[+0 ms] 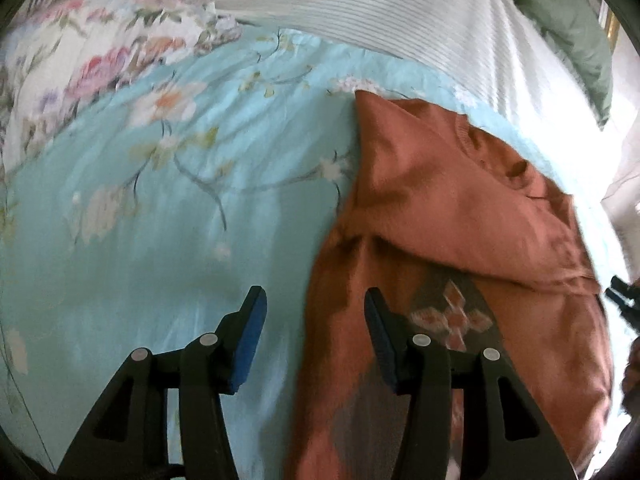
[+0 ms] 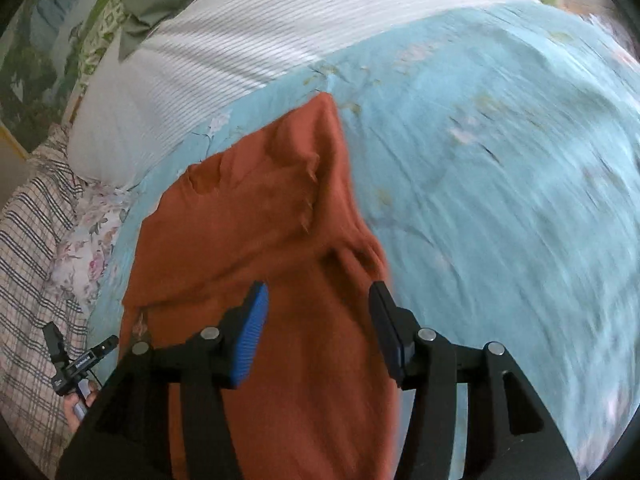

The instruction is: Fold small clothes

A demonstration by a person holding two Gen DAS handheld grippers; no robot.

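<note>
Rust-orange shirt lies on a light-blue floral bedspread, partly folded: one side flap is turned over the body, w/ the collar up near the far end. A dark panel w/ a diamond-cross print shows on the front, below the flap edge. White ribbed pillow sits beyond the shirt at the head of the bed; green cushion behind it.

Left gripper: jaws apart, nothing between the blue pads. It hangs over the shirt's left edge, one finger over bedspread, the other over fabric; can't tell if it touches.

Right gripper: jaws apart too, no cloth pinched. It's above the lower part of the shirt, the right finger near the shirt's right edge. Right view is motion-blurred, esp. the bedspread.

Checked blanket at the bed's left side in the right view, w/ a hand on a black device low in that corner.
</note>
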